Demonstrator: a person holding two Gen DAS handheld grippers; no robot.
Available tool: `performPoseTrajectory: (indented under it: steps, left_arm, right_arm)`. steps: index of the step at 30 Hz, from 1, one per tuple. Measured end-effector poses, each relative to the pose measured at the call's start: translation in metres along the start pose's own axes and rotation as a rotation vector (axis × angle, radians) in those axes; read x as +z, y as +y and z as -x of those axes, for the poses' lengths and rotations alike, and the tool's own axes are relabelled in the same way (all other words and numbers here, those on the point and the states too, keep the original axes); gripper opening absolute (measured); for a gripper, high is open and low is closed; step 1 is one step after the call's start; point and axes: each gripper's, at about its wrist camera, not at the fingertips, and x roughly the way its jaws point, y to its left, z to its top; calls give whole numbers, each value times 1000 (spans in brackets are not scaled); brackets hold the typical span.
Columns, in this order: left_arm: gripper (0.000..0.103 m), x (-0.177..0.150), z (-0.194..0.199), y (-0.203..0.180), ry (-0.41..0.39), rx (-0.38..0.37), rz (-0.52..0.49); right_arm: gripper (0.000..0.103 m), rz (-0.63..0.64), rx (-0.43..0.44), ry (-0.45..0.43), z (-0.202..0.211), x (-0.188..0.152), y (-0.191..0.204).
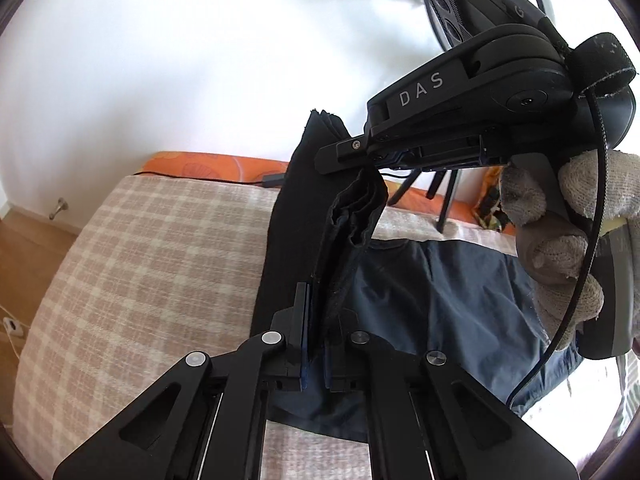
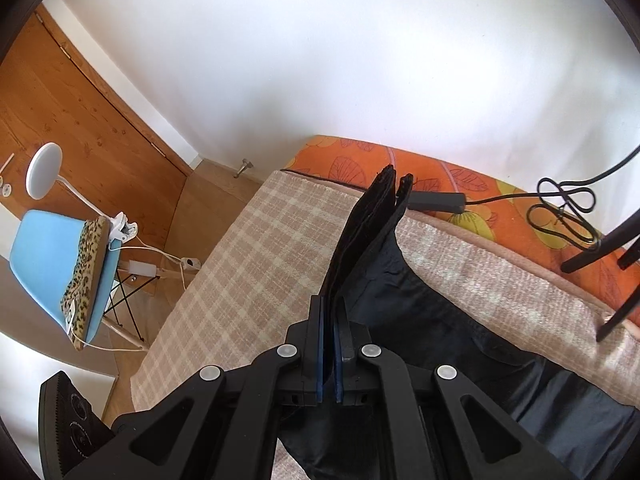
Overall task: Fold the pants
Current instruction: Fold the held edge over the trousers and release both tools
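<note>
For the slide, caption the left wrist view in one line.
Both grippers, left gripper and right gripper, clamp the dark pants, lifting an edge above the checked blanket.

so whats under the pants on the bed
A beige checked blanket lies under the dark pants, with an orange leaf-print cover at its far edge. Whatever lies directly beneath the pants is covered. Both tools, left and right, pinch the raised hem.
</note>
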Motion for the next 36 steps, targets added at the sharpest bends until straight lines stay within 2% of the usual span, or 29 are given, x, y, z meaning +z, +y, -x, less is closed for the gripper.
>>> performPoseTrajectory:
  steps: [6,11,16,19,21,22,24,27,29,32,36]
  left_arm:
    - [3,-1,10,-86,21,-110,-73]
    - [3,-13,1,-156,52,-186,-131]
    - [4,-33,-11,-217,140,-275,-191]
    - [14,-51,-7,-239,223,-303,-217]
    - [32,-59,5,-238,230,-305,-220]
    - [35,-62,12,-232,220,-301,-216]
    - [36,-63,20,-214,193,-270,-196]
    - [36,-60,20,-179,145,-169,-160]
    - [36,-57,10,-158,143,-95,-133]
    - [36,-56,-6,-135,160,-62,-78]
    - [36,-60,-24,-132,170,-28,-111]
  right_arm:
    - [1,-14,-71,-46,71,-35,-49]
    - [1,-50,-135,-65,119,-77,-104]
    - [1,-133,-171,-56,146,-130,-171]
    - [1,-183,-182,-45,148,-160,-203]
    - [1,-202,-190,-42,147,-177,-219]
    - [1,-209,-198,-39,147,-186,-225]
    - [1,-234,-195,-38,148,-201,-237]
    - [1,-268,-186,-47,154,-218,-251]
    - [1,-288,-196,-60,158,-224,-258]
    - [1,-313,-210,-83,169,-230,-270]
    - [1,-324,-240,-99,180,-239,-282]
